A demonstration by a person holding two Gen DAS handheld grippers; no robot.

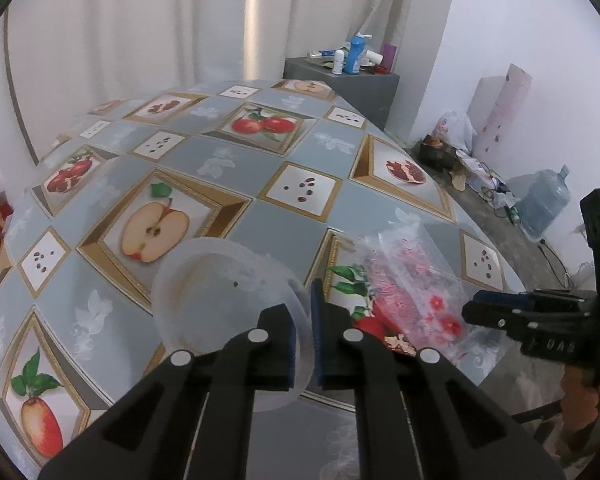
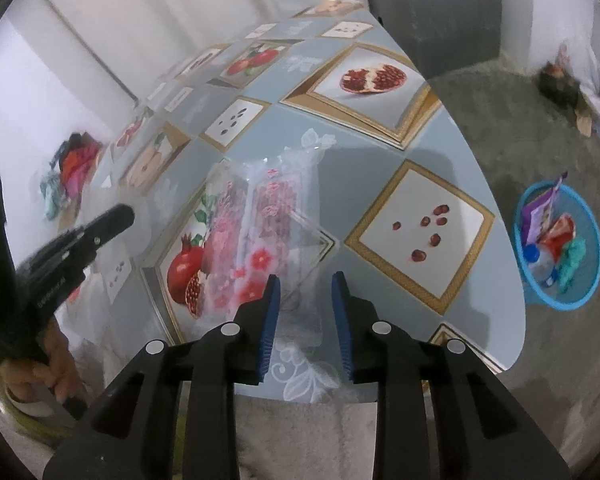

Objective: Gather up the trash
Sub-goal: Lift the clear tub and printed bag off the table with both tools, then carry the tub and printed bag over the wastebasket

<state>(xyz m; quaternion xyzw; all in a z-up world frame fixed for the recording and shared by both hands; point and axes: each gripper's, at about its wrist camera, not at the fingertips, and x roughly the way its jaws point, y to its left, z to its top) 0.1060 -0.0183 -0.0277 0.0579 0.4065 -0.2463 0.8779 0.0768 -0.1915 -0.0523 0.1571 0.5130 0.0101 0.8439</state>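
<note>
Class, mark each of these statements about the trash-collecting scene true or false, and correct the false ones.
1. The left gripper is shut on the rim of a translucent plastic lid. True.
2. The right gripper is clamped shut. False: its jaws stand apart over the clear flowered wrapper.
3. A blue basket on the floor already holds trash. True.
4. The tablecloth is plain white. False: it has fruit pictures.
5. The wrapper lies in the basket. False: it is on the table.
</note>
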